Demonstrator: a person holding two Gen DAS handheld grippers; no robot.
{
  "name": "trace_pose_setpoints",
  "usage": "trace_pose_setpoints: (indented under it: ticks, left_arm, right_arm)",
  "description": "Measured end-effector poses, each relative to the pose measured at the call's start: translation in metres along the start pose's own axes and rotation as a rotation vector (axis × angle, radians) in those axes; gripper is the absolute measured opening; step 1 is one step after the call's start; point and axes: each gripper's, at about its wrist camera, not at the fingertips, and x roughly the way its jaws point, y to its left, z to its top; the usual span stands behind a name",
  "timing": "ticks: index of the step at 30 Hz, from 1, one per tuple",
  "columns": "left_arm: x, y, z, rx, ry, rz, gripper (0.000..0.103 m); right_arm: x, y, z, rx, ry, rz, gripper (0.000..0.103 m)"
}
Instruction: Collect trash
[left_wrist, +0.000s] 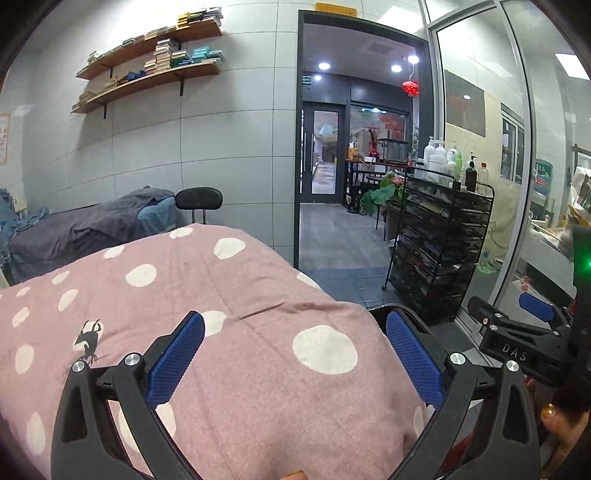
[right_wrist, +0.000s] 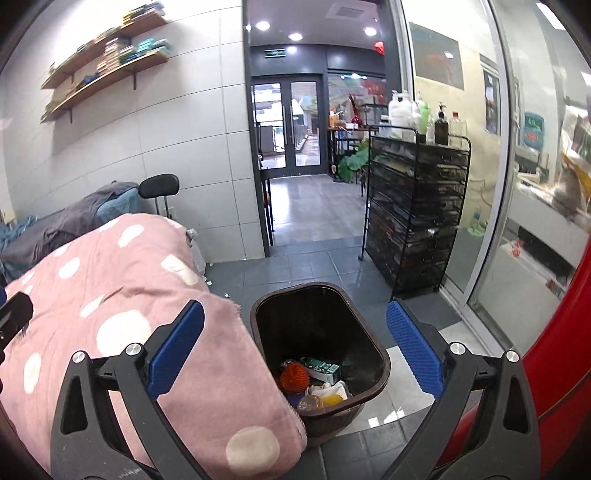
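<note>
Beside bed (right_wrist: 110, 295) | bin (right_wrist: 373, 347): orange ball (right_wrist: 293, 376), carton (right_wrist: 321, 367), wrappers (right_wrist: 325, 397)

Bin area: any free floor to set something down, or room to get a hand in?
Free: tiled floor between bin, blanket and black rack. Crowded: the bin's bottom holds trash; its left rim sits against the blanket.

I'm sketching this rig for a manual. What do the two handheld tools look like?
Both match: the left tool and right tool have black plastic forked arms with silver screw heads, each ending in a blue ribbed pad. Seen from the left wrist view, the right tool's body carries white "DAS" lettering and a green light. No cables or sleeves show.
</note>
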Motion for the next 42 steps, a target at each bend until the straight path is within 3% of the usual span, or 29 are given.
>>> trace_pose_setpoints:
  ticks: [11,42]
  left_arm:
    - [-0.013,0.008,-0.009,-0.037,-0.009,0.043,0.097]
    - [-0.013,0.009,-0.013,-0.037,0.004,0.038,0.097]
  right_arm:
    - [-0.027,0.015,-0.009,-0.084,-0.075,0.026,0.097]
    - [-0.026,0.014,-0.01,-0.079,-0.074,0.015,0.097]
